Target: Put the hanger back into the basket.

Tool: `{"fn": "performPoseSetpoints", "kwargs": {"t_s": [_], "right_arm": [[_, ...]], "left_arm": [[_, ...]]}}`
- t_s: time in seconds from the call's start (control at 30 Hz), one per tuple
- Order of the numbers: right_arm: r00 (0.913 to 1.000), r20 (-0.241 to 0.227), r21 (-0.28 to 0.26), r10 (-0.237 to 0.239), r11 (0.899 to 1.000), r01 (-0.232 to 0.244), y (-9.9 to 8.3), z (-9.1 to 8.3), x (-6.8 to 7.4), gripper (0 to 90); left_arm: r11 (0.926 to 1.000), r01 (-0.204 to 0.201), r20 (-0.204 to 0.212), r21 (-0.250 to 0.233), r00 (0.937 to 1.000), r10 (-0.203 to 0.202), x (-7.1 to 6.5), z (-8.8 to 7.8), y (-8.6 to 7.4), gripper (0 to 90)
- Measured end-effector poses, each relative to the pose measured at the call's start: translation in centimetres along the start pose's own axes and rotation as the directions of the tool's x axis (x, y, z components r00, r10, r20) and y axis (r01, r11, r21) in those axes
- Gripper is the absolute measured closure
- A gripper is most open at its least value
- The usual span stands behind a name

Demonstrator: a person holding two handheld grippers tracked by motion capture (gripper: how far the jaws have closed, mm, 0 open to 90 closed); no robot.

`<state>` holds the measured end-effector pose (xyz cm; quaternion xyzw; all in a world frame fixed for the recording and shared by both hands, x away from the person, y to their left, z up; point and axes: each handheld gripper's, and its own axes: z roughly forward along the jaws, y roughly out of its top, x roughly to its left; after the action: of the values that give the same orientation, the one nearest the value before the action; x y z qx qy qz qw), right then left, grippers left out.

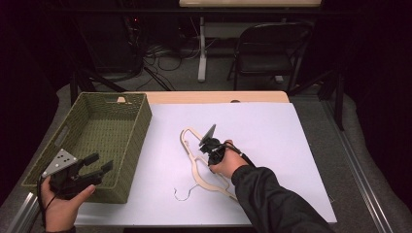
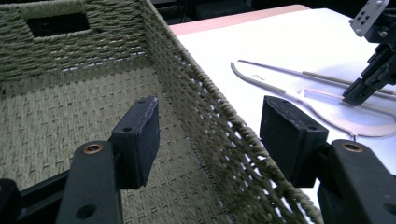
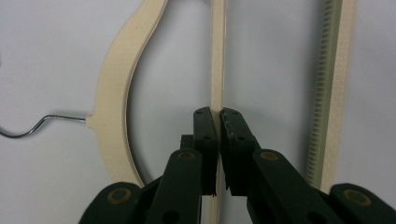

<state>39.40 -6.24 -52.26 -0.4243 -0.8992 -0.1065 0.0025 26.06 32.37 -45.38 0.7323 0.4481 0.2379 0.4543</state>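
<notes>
On the white sheet (image 1: pixel 272 145) that covers the table, near its middle, lies the cream hanger (image 1: pixel 194 162), flat, its wire hook (image 1: pixel 183 194) pointing toward the person's side. The right gripper (image 3: pixel 218 114) has its jaws pinched together on the hanger's thin centre bar (image 3: pixel 217 56), as the right gripper view shows; the ridged bar (image 3: pixel 329 93) runs beside it and the curved shoulder (image 3: pixel 114 93) arcs off the other way. The hanger looks light, stiff and smooth, probably wood or plastic, so it should lift as 1 piece without sagging, but a hold on such a slim bar could let it swing or twist about the jaws, and the hook end may droop. A hold nearer the neck, where hook meets shoulder, would likely balance better. The left gripper (image 2: pixel 210 135) hangs with its jaws wide and nothing between them, straddling the near wall of the woven green basket (image 1: pixel 141 131), which sits at the table's left edge just beside the sheet. Open sheet lies all round the hanger; the basket's rim is the 1 edge to clear, and the hook could snag in the weave.
</notes>
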Motion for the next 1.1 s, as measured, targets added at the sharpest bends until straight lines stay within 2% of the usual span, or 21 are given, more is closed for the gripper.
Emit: {"fn": "performPoseSetpoints", "kwargs": {"t_s": [0.03, 0.13, 0.17, 0.23, 0.3, 0.33, 0.43, 0.47, 0.5, 0.53, 0.57, 0.6, 0.7, 0.77, 0.87, 0.9, 0.93, 0.97, 1.0, 1.07, 1.1], "right_arm": [[0.9988, -0.019, 0.042, -0.045, 0.998, 0.046, 0.0, -0.5, -0.2, 85.4], [0.9974, -0.027, 0.04, -0.067, 0.997, 0.068, -0.3, -1.1, -0.1, 85.4], [0.9934, -0.056, 0.026, -0.099, 0.995, 0.101, -0.6, -1.6, -0.1, 85.5], [0.9918, -0.048, 0.039, -0.119, 0.992, 0.12, -0.6, -1.9, -0.1, 85.5], [0.9822, -0.097, 0.009, -0.161, 0.987, 0.163, -1.1, -2.5, -0.1, 85.5], [0.9822, -0.097, 0.009, -0.161, 0.987, 0.163, -1.1, -2.5, -0.1, 85.5], [0.9691, -0.113, -0.024, -0.219, 0.976, 0.218, -1.5, -2.8, -0.2, 85.5], [0.9666, -0.112, -0.001, -0.23, 0.973, 0.232, -1.5, -3.0, -0.2, 85.5], [0.958, -0.106, -0.006, -0.266, 0.964, 0.267, -1.8, -3.0, -0.3, 85.5], [0.958, -0.106, -0.006, -0.266, 0.964, 0.267, -1.8, -3.0, -0.3, 85.5], [0.9534, -0.113, 0.001, -0.28, 0.959, 0.282, -2.0, -3.1, -0.2, 85.6], [0.9534, -0.113, 0.001, -0.28, 0.959, 0.282, -2.0, -3.1, -0.2, 85.6], [0.947, -0.134, 0.006, -0.292, 0.955, 0.295, -2.2, -3.6, -0.2, 85.6], [0.9436, -0.148, -0.026, -0.296, 0.955, 0.296, -2.3, -3.5, -0.2, 85.6], [0.9402, -0.135, -0.018, -0.313, 0.95, 0.313, -2.2, -4.2, 0.0, 85.7], [0.934, -0.146, -0.018, -0.326, 0.945, 0.327, -2.1, -4.8, 0.2, 85.7], [0.934, -0.146, -0.018, -0.326, 0.945, 0.327, -2.1, -4.8, 0.2, 85.7], [0.9325, -0.148, -0.029, -0.329, 0.944, 0.329, -2.2, -5.1, 0.5, 85.6], [0.9325, -0.148, -0.029, -0.329, 0.944, 0.329, -2.2, -5.1, 0.5, 85.6], [0.9293, -0.156, -0.017, -0.335, 0.942, 0.337, -2.1, -5.6, 0.8, 85.7], [0.9273, -0.166, -0.035, -0.336, 0.942, 0.335, -2.0, -5.9, 1.0, 85.7]], "left_arm": [[1.0, -0.007, 0.01, 0.003, 0.9999, 0.007, -0.3, 0.0, 0.1, 38.4], [0.9998, -0.02, 0.021, 0.001, 0.9996, 0.02, -0.7, 0.1, 0.3, 38.5], [0.9993, -0.037, 0.032, 0.003, 0.9988, 0.037, -1.2, 0.2, 0.5, 38.5], [0.9989, -0.047, 0.042, 0.002, 0.998, 0.047, -1.5, 0.4, 0.6, 38.5], [0.9975, -0.07, 0.066, 0.007, 0.9954, 0.069, -2.5, 0.8, 0.9, 38.9], [0.9975, -0.07, 0.066, 0.007, 0.9954, 0.069, -2.5, 0.8, 0.9, 38.9], [0.9941, -0.107, 0.102, 0.015, 0.9892, 0.105, -3.7, 1.5, 1.1, 38.9], [0.9925, -0.121, 0.114, 0.019, 0.9864, 0.118, -4.1, 1.8, 1.2, 38.8], [0.9905, -0.135, 0.128, 0.026, 0.9832, 0.13, -4.6, 2.0, 1.2, 38.8], [0.9891, -0.145, 0.141, 0.024, 0.9801, 0.14, -5.0, 2.4, 1.3, 38.8], [0.9851, -0.169, 0.167, 0.033, 0.9727, 0.161, -5.9, 3.0, 1.3, 38.9], [0.9851, -0.169, 0.167, 0.033, 0.9727, 0.161, -5.9, 3.0, 1.3, 38.8], [0.9794, -0.196, 0.212, 0.051, 0.9605, 0.181, -7.3, 4.4, 1.2, 38.8], [0.972, -0.226, 0.232, 0.065, 0.9509, 0.205, -8.2, 5.5, 1.0, 38.8], [0.9615, -0.261, 0.258, 0.085, 0.9378, 0.232, -9.2, 7.0, 0.7, 38.8], [0.9567, -0.276, 0.271, 0.092, 0.9315, 0.243, -9.9, 8.0, 0.5, 38.8], [0.9567, -0.276, 0.271, 0.092, 0.9315, 0.243, -9.9, 8.0, 0.5, 38.9], [0.9491, -0.3, 0.283, 0.096, 0.9223, 0.263, -10.6, 8.8, 0.4, 38.9], [0.9491, -0.3, 0.283, 0.096, 0.9223, 0.263, -10.6, 8.8, 0.4, 38.9], [0.9408, -0.326, 0.302, 0.093, 0.9095, 0.285, -11.4, 9.4, 0.3, 38.9], [0.932, -0.35, 0.32, 0.093, 0.8968, 0.305, -12.1, 9.9, 0.0, 39.0]]}}
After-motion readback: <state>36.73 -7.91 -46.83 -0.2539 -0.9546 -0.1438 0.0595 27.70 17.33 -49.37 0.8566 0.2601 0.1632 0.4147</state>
